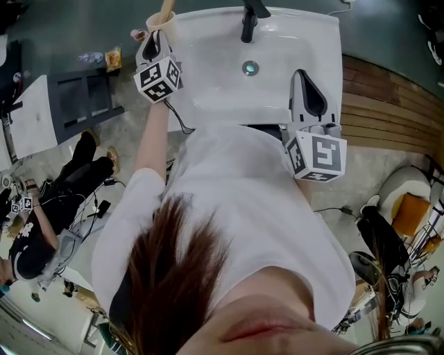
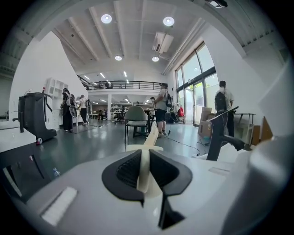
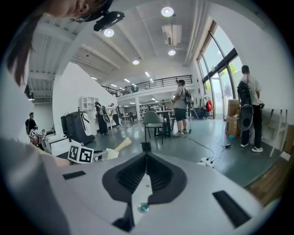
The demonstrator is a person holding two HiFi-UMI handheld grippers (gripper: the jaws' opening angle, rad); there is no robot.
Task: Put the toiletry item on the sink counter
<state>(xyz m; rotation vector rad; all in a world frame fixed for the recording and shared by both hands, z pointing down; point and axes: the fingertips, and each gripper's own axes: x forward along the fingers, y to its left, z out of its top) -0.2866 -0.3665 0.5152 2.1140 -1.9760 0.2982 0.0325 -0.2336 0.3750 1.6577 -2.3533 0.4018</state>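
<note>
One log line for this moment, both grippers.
left gripper: shut on cup at sink corner | right gripper: shut, empty, over sink rim

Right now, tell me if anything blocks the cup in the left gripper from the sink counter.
Nothing visible does. The left gripper holds the cup beside the sink counter's rear left corner, where the rim is bare. The faucet stands apart, and the right gripper hangs shut by the front edge.

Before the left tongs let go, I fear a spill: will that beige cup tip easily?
Probably somewhat: the cup looks light, and the stick leaning out of it raises its weight. The left tongs pinch one thin wall, so it seems rigid.
</note>
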